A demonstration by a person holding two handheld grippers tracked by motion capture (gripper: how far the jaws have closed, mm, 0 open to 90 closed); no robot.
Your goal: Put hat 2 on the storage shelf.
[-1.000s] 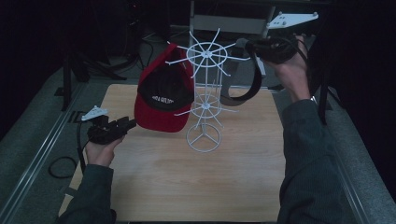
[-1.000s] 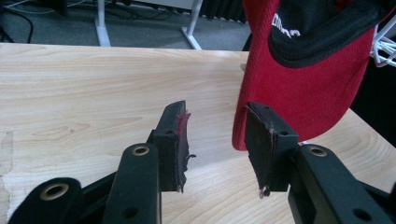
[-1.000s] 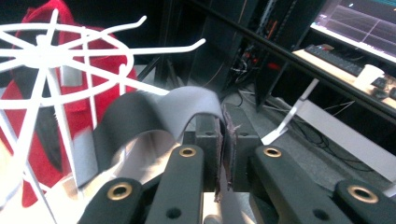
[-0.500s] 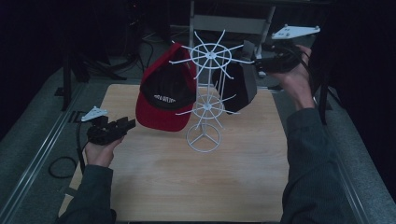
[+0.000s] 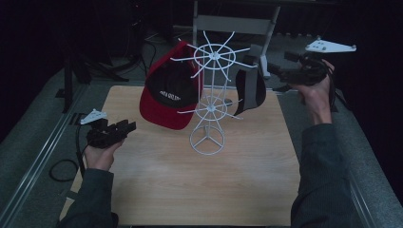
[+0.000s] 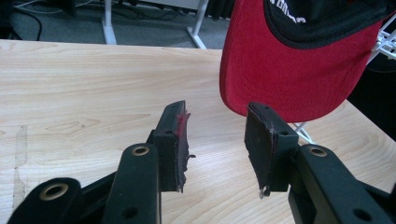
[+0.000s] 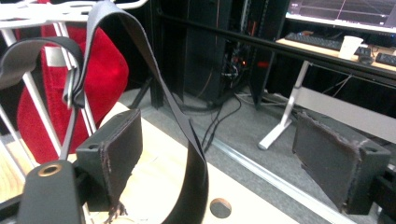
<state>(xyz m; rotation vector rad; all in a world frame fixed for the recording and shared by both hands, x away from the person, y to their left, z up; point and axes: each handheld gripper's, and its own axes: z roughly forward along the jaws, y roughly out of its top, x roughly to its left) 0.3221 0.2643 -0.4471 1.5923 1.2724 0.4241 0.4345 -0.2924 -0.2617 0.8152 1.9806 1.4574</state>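
Note:
A white wire rack (image 5: 209,97) stands mid-table. A red cap with a black front (image 5: 168,92) hangs on its left side; the cap (image 6: 289,70) is also just ahead of my left gripper (image 6: 215,140). That left gripper (image 5: 124,127) rests low at the table's left, open and empty. A black belt (image 5: 249,90) hangs from the rack's right arm. My right gripper (image 5: 279,72) is raised to the right of it. Its jaws have just been opening. In the right gripper view the belt (image 7: 189,140) dangles between the wide-open pads of the right gripper (image 7: 229,158) without touching them.
The wooden table (image 5: 157,190) has bare room in front of the rack. A metal rail (image 5: 43,152) and a cable run along its left. Behind it stand desk legs (image 7: 285,112), with a keyboard and a paper cup (image 7: 350,46) on a desk.
My right gripper let go of the black belt and drew back to the right and down. The belt now hangs from the rack. The left gripper has stayed put.

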